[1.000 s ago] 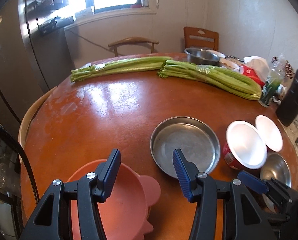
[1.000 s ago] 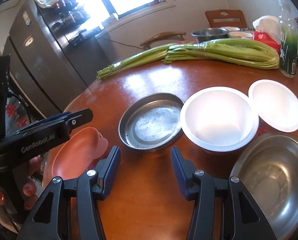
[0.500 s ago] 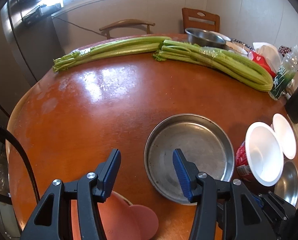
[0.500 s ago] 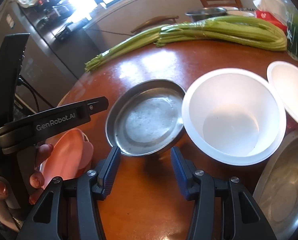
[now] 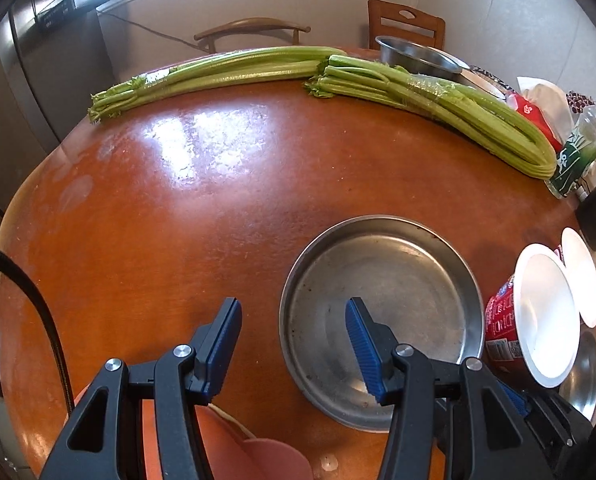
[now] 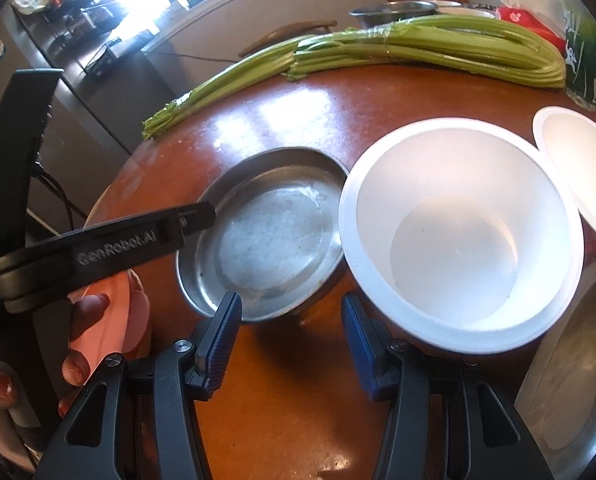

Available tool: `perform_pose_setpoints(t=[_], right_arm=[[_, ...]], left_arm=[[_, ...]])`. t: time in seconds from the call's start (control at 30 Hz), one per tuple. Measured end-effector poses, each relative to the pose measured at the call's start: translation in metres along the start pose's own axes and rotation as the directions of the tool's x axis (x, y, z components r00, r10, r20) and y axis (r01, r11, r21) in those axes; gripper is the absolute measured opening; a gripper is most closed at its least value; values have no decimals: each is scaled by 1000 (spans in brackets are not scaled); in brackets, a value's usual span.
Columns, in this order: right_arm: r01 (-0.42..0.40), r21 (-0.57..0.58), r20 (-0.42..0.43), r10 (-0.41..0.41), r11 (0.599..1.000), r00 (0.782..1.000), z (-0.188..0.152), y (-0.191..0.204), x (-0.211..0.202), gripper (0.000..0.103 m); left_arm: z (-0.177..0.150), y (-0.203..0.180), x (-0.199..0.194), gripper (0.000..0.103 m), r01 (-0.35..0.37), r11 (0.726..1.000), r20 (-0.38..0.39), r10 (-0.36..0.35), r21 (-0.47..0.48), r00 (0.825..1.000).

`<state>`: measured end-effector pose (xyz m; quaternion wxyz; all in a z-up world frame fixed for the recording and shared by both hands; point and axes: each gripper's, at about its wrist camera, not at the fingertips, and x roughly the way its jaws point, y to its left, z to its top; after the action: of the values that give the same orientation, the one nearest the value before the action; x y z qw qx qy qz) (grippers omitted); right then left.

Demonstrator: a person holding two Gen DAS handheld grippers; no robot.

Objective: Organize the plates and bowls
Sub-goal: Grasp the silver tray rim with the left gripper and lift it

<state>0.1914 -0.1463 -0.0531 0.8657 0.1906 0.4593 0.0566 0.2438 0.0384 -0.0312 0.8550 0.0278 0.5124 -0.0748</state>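
On the counter [image 5: 170, 216], the steel plate [image 5: 382, 312] sits beside the white bowl [image 6: 462, 232]. Left gripper [image 5: 292, 344] straddles the plate's near rim, parted and empty; right gripper [image 6: 288, 336] hovers between plate and bowl, likewise parted, holding nothing.

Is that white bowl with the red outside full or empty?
Empty. The right wrist view looks straight into the white bowl and shows only its clean white bottom, nothing inside. It stands upright on the table.
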Motion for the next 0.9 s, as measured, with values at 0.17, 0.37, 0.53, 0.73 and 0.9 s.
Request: perform_pose_setpoints(t=[0.17, 0.37, 0.53, 0.73, 0.9], right_arm=[[18, -20, 8, -18, 1000, 1000, 3, 4, 5, 53], [13, -63, 19, -12, 998, 1000, 5, 10, 9, 55], [15, -70, 35, -12, 997, 999, 5, 10, 7, 56], [-2, -78, 41, 6, 997, 999, 3, 15, 1, 56], [-22, -87, 59, 28, 996, 998, 1, 21, -10, 56]], left_arm=[[-1, -1, 13, 51, -3, 1000, -37, 3, -4, 999], [-7, -11, 17, 37, -2, 999, -46, 4, 42, 999], [-8, -9, 13, 37, 18, 999, -33, -17, 41, 999], [-10, -8, -4, 37, 17, 999, 7, -17, 41, 1000], [-15, -3, -23, 37, 21, 1000, 40, -22, 22, 999]])
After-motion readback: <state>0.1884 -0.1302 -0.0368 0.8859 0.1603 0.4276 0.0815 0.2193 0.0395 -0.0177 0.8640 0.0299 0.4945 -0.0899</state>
